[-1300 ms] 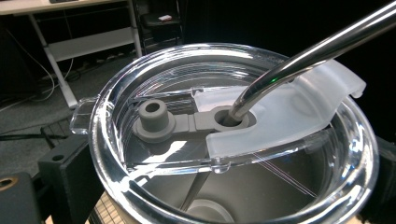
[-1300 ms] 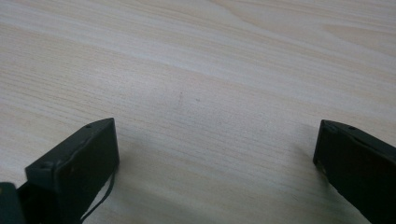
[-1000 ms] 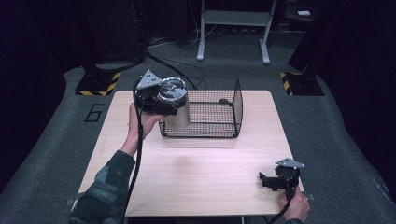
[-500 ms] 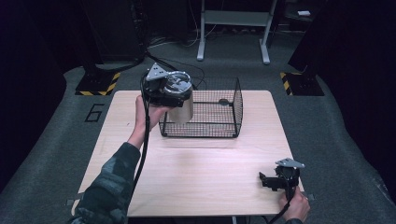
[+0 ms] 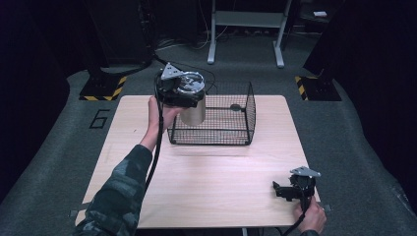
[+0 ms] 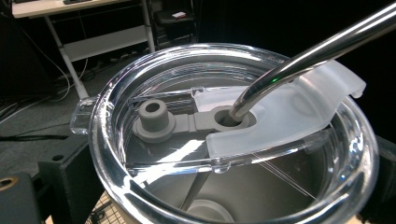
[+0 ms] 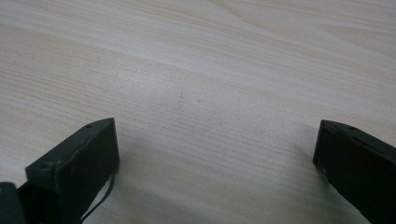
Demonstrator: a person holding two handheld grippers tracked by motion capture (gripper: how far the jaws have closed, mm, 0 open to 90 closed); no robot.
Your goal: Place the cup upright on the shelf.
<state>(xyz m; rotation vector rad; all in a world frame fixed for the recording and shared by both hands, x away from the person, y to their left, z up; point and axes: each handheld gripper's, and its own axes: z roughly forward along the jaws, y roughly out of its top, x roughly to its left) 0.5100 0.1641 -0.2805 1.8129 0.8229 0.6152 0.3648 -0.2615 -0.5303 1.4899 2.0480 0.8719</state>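
A large dark numeral "6" (image 5: 100, 118) is marked on the grey floor (image 5: 59, 147), just left of the surface's (image 5: 206, 196) far left corner. Beyond it, farther away, lies a yellow-and-black hazard-striped strip (image 5: 104, 91) on the floor. No other writing can be read.

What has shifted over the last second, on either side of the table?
The left tool, shut on the steel tumbler, has carried it right and toward the far side, from beside the wire basket's left wall to its near-left corner; whether it is over the rim yet is unclear. The grip has not changed. The right tool stays open, low over the table near its right front corner.
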